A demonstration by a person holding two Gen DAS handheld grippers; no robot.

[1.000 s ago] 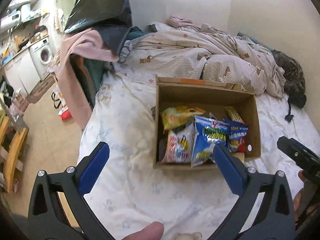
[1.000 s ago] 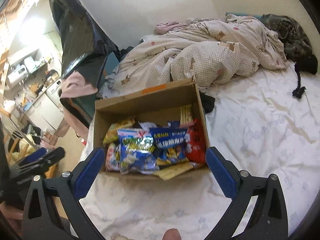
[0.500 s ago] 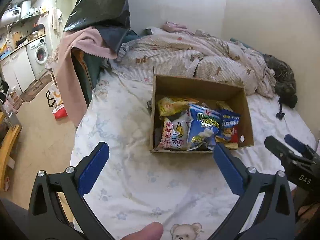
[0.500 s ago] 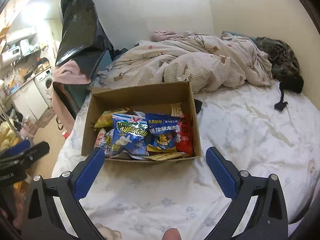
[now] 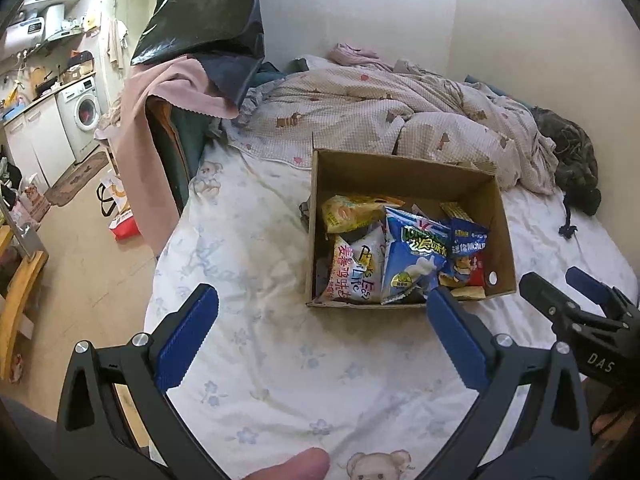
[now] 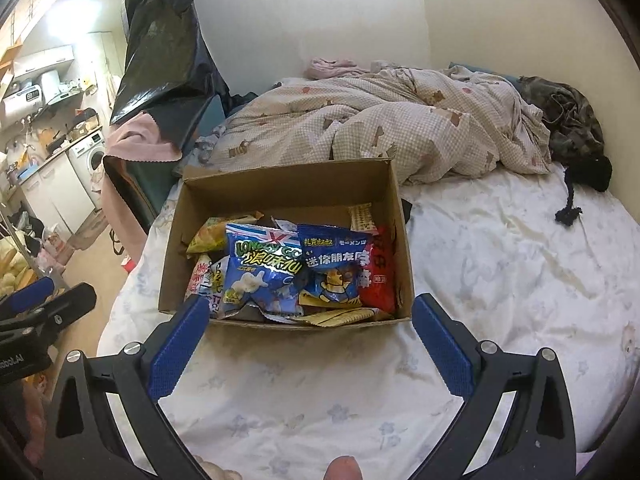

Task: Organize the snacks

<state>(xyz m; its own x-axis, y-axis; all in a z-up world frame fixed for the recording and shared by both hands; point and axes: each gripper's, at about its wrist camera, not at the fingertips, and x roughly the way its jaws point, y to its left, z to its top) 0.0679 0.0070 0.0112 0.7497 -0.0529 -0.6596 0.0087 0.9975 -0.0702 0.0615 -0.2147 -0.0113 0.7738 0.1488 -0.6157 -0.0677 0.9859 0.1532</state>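
A brown cardboard box (image 5: 496, 216) (image 6: 280, 188) stands on the bed, filled with several snack bags. On top lies a blue-and-white bag (image 5: 412, 256) (image 6: 260, 268), with a dark blue bag (image 6: 336, 264) and a red bag (image 6: 380, 276) to its right and a yellow bag (image 5: 348, 212) behind. My left gripper (image 5: 320, 320) hangs open over the sheet, in front and left of the box. My right gripper (image 6: 312, 320) is open too, its fingers flanking the box's near wall from above. Both are empty.
The bed sheet (image 6: 500, 264) is white with a flower print. A crumpled checked quilt (image 5: 380, 116) lies behind the box, dark clothes (image 6: 572, 120) at the far right. A chair draped with a pink cloth (image 5: 160, 92) stands left of the bed, by bare floor (image 5: 80, 260).
Both grippers have drawn back and risen from the box, so it looks smaller and farther. Their jaws stayed open and the snacks did not move.
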